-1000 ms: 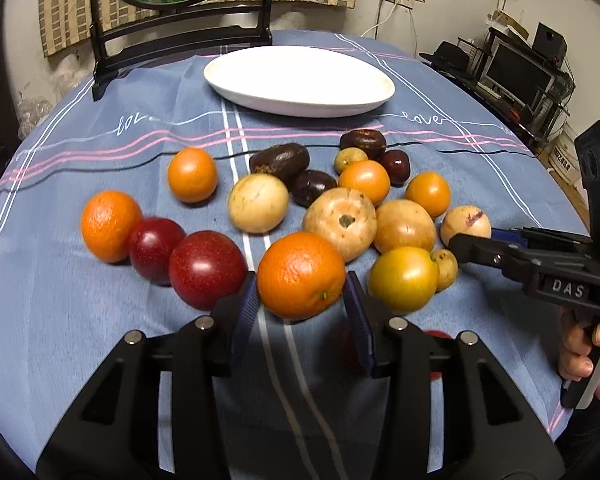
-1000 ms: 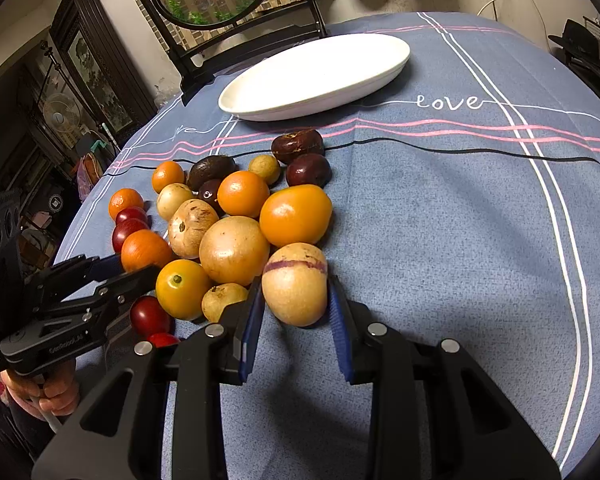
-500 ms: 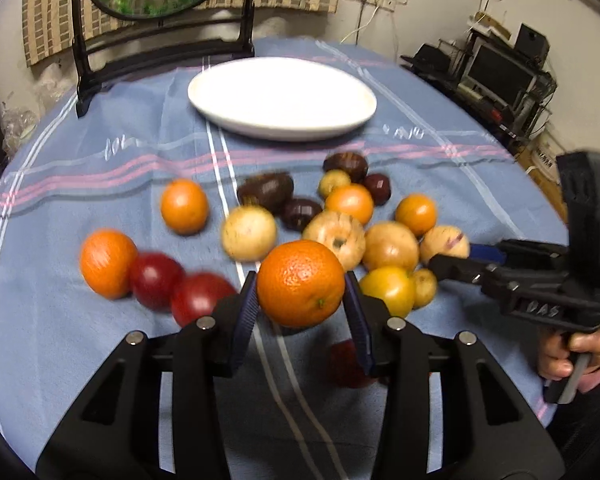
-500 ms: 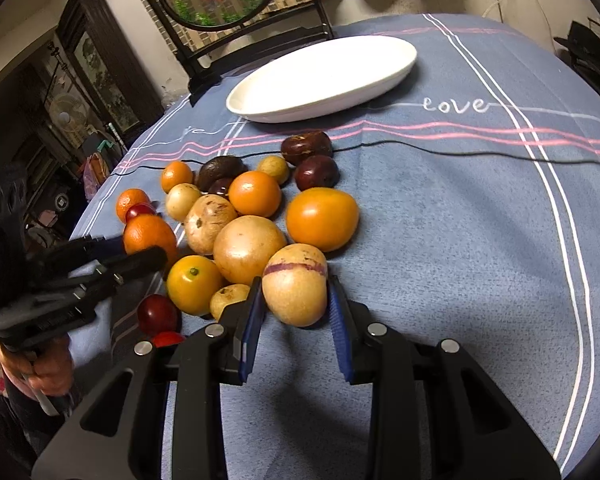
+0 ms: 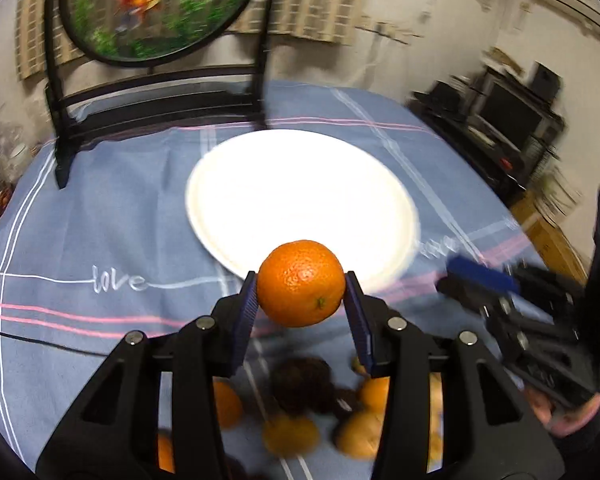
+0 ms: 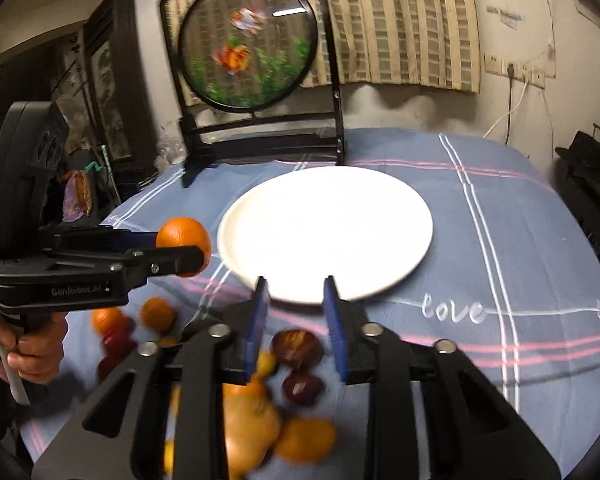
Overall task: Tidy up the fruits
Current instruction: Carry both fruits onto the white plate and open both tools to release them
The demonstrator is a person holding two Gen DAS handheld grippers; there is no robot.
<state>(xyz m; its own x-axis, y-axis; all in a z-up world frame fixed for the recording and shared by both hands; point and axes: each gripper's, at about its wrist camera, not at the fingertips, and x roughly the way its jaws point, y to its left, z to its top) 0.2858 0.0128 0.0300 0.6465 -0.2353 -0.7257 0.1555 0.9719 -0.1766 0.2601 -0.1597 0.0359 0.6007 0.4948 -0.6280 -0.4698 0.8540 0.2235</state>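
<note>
Left wrist view: an orange (image 5: 301,283) is clamped between the blue pads of the left tongs (image 5: 301,304), held off the tabletop (image 5: 100,208) just short of the near rim of the white plate (image 5: 300,196). It is gripped across its widest part, presumably so that it cannot roll out while carried. The right tongs (image 6: 293,320) are seen apart and empty in the right wrist view, with nothing between the pads, poised over the near edge of the plate. The remaining fruit pile (image 6: 260,412) lies blurred below both tools, toward the near edge of the tabletop. The plate is judged bare, so open room is offered across its whole surface. A dark stand (image 6: 260,136) is set at the far edge, well apart from the plate. The two tools are close together at the plate's near rim, so a clash is judged the main risk.
</note>
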